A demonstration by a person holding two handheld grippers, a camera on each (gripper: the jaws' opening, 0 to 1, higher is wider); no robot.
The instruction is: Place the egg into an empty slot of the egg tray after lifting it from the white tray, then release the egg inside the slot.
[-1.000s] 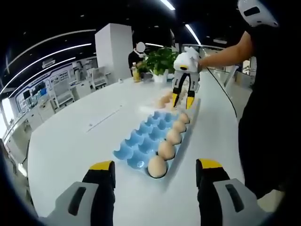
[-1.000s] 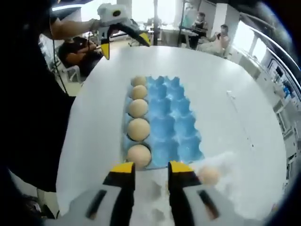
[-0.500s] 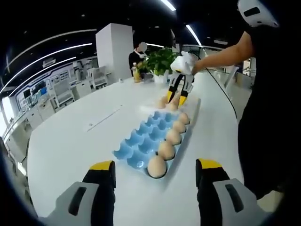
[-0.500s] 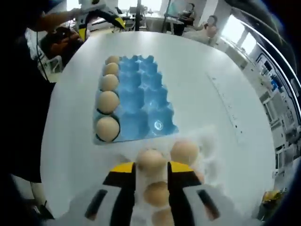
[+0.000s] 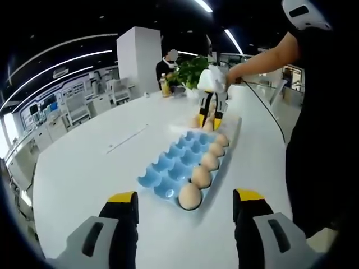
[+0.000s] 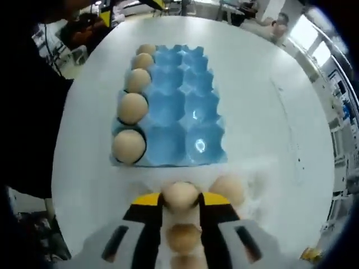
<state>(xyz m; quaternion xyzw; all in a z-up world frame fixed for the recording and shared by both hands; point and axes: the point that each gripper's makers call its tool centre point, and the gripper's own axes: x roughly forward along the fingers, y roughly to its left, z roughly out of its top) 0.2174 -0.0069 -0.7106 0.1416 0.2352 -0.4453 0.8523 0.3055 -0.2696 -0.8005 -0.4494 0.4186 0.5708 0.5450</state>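
Note:
The blue egg tray (image 5: 171, 162) (image 6: 188, 106) lies on the white table, with several eggs (image 5: 201, 176) (image 6: 132, 107) filling one edge row and its other slots bare. Beside its end sits the white tray (image 6: 255, 188) with loose eggs. My right gripper (image 6: 180, 200) (image 5: 209, 115) is down in the white tray, its jaws pressed against both sides of one egg (image 6: 180, 195) that still rests there. Another egg (image 6: 228, 190) lies just right of it, and one more (image 6: 183, 237) sits under the gripper. My left gripper (image 5: 186, 199) hovers open before the blue tray's near end.
A person's arm (image 5: 263, 56) and dark clothing (image 5: 320, 129) stand along the table's right side. A potted plant (image 5: 190, 70) and a bottle (image 5: 163, 85) sit at the table's far end. Chairs and seated people (image 6: 277, 22) lie beyond the table.
My right gripper has moved off the blue tray's end over to the white tray and settled around an egg there. My left gripper has stayed almost still and open.

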